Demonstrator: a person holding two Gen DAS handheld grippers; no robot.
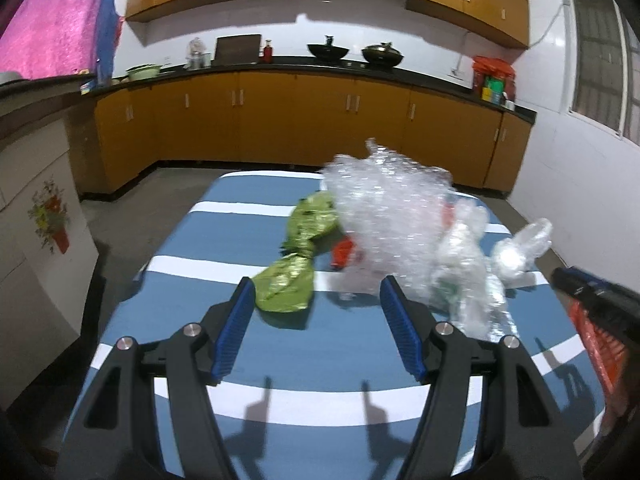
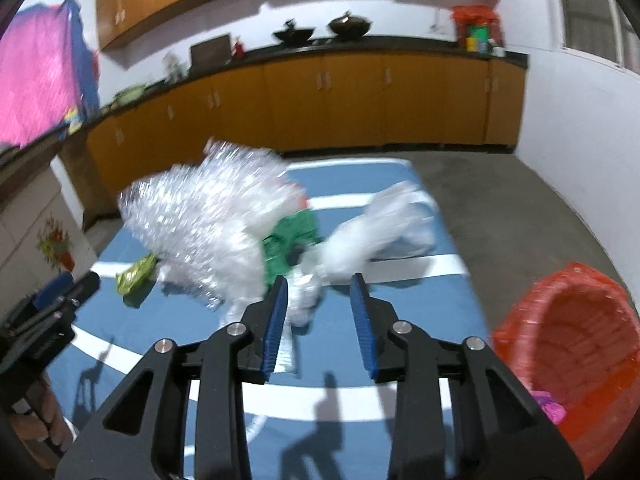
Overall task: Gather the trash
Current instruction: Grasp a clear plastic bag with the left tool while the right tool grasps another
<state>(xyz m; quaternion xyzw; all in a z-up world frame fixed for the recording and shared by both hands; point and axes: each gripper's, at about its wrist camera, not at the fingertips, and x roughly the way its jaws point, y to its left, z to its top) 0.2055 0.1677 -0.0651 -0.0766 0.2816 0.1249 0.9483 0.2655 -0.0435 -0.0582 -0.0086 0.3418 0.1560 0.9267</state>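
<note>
A pile of trash lies on a blue-and-white striped table (image 1: pixel 280 344). It has a big wad of bubble wrap (image 1: pixel 384 208) (image 2: pixel 204 216), a crumpled green foil wrapper (image 1: pixel 298 256) (image 2: pixel 134 276), a red scrap (image 1: pixel 344 254), a green bag (image 2: pixel 290 240) and clear plastic bags (image 1: pixel 516 254) (image 2: pixel 384 228). My left gripper (image 1: pixel 316 292) is open and empty, just short of the foil wrapper. My right gripper (image 2: pixel 320 286) is open, its tips at the edge of crumpled clear plastic (image 2: pixel 302 304). It grips nothing.
An orange-red mesh basket (image 2: pixel 576 344) stands at the table's right side with a pink scrap (image 2: pixel 550 406) inside; it also shows in the left wrist view (image 1: pixel 600 348). Orange kitchen cabinets (image 1: pixel 304 124) and a counter run along the far wall. A white cabinet (image 1: pixel 36 216) stands left.
</note>
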